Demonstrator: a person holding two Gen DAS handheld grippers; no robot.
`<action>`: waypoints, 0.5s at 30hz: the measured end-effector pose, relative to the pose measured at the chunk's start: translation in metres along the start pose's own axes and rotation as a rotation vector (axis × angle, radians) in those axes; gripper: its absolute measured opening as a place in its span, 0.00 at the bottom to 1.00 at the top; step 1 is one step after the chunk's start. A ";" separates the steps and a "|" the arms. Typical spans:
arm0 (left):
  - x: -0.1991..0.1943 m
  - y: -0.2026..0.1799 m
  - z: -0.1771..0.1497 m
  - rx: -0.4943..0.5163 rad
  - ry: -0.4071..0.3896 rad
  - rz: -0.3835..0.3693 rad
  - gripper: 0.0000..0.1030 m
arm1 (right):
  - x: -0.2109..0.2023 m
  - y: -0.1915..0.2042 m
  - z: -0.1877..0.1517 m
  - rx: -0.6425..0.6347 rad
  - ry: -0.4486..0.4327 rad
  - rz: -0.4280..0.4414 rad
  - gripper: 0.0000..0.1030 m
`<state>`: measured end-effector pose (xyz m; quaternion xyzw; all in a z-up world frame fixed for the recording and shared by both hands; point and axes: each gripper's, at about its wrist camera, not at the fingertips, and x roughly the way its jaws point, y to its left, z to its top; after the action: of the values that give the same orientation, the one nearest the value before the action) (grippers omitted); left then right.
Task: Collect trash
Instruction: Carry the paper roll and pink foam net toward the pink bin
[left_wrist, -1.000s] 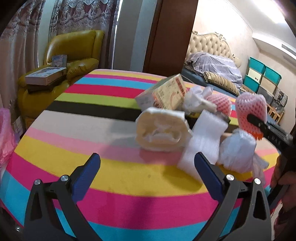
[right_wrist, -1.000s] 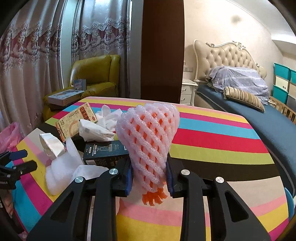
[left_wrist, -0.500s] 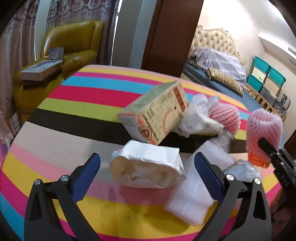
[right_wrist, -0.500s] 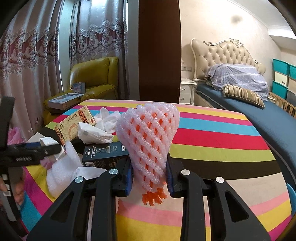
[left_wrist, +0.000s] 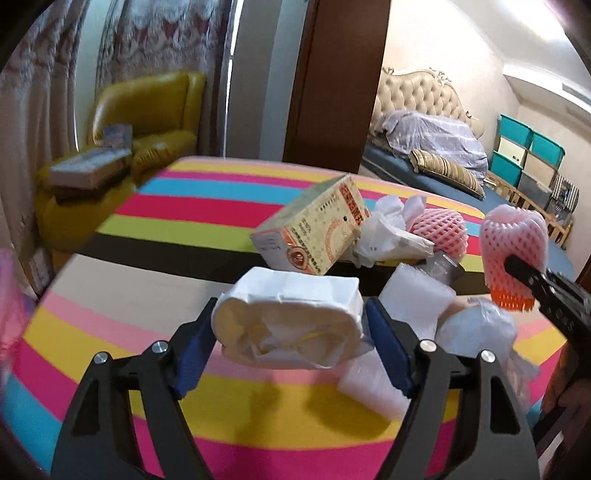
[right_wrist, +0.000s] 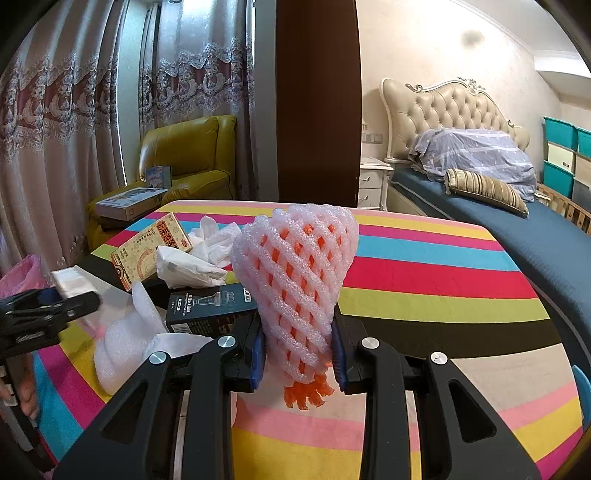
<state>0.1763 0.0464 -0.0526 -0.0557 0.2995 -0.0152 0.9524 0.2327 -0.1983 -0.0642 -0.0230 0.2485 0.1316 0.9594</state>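
Note:
My left gripper (left_wrist: 290, 343) is shut on a white crumpled paper wrapper (left_wrist: 288, 325), just above the striped table (left_wrist: 184, 206). My right gripper (right_wrist: 298, 350) is shut on a pink-and-orange foam fruit net (right_wrist: 297, 291) and holds it upright above the table; that net also shows at the right of the left wrist view (left_wrist: 513, 254). The left gripper with its wrapper shows at the left of the right wrist view (right_wrist: 59, 299). A yellow carton (left_wrist: 314, 240), crumpled white tissue (left_wrist: 391, 236), a second pink foam net (left_wrist: 439, 229), white foam sheets (right_wrist: 122, 343) and a dark box (right_wrist: 210, 306) lie together on the table.
A pink bag (right_wrist: 22, 273) hangs off the table's left edge. A yellow armchair (right_wrist: 184, 155) with boxes stands behind the table. A bed (right_wrist: 517, 221) lies to the right, with teal storage bins (left_wrist: 528, 155) beyond it.
My left gripper has closed from wide open onto the white paper wrapper. My right gripper keeps hold of the foam net and has barely moved.

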 end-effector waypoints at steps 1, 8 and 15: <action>-0.006 0.000 -0.003 0.005 -0.013 0.010 0.74 | 0.000 0.001 0.000 -0.002 -0.001 -0.001 0.28; -0.037 0.002 -0.026 0.040 -0.069 0.062 0.74 | -0.001 -0.001 0.000 0.001 -0.011 0.007 0.28; -0.057 0.009 -0.028 0.064 -0.141 0.102 0.74 | -0.022 0.011 -0.006 -0.029 -0.023 0.041 0.28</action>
<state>0.1133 0.0558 -0.0441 -0.0109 0.2334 0.0278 0.9719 0.2083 -0.1939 -0.0582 -0.0303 0.2361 0.1552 0.9588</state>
